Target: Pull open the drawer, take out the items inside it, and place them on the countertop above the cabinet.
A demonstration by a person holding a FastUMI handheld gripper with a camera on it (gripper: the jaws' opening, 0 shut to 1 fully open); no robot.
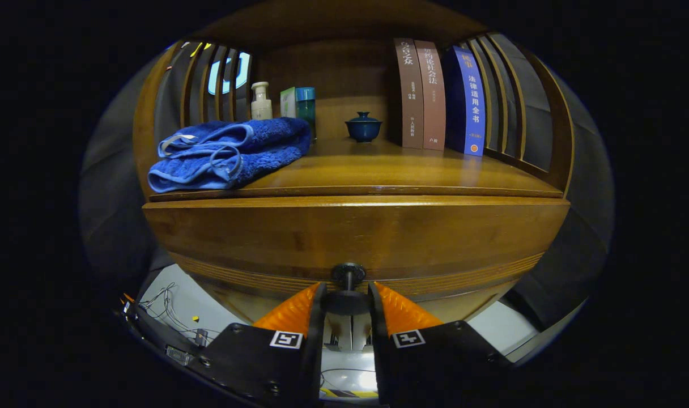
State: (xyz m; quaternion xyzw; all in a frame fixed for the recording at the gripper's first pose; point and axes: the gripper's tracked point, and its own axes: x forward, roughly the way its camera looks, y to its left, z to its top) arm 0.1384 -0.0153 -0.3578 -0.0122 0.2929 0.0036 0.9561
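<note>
The drawer is sitting closed under the countertop, its wooden front spreading wide just beyond the fingers. Its dark round knob is sticking out from the lower middle of the front, and the wider head of that knob is lying right between the two fingers, close to their tips. The gripper is reaching straight at it with the jaws drawn in narrow around the knob; both fingers are lying against or very near its sides, but whether they are actually pressing on it cannot be told. What is inside the drawer is hidden behind the front.

Directly above the drawer, the countertop is running as a glossy wooden shelf inside the cabinet, whose slatted sides are curving up at both ends. A folded blue towel is lying on the countertop's left part, hanging slightly over the front edge. Behind it a pale pump bottle is standing upright, with a small box and a teal container just beside it. Near the middle, further back, a small dark blue lidded cup is sitting apart from the rest. To its right three books are standing upright side by side, two brownish and one blue.

Below the cabinet, a light floor with loose thin cables is showing to the left of the fingers.
</note>
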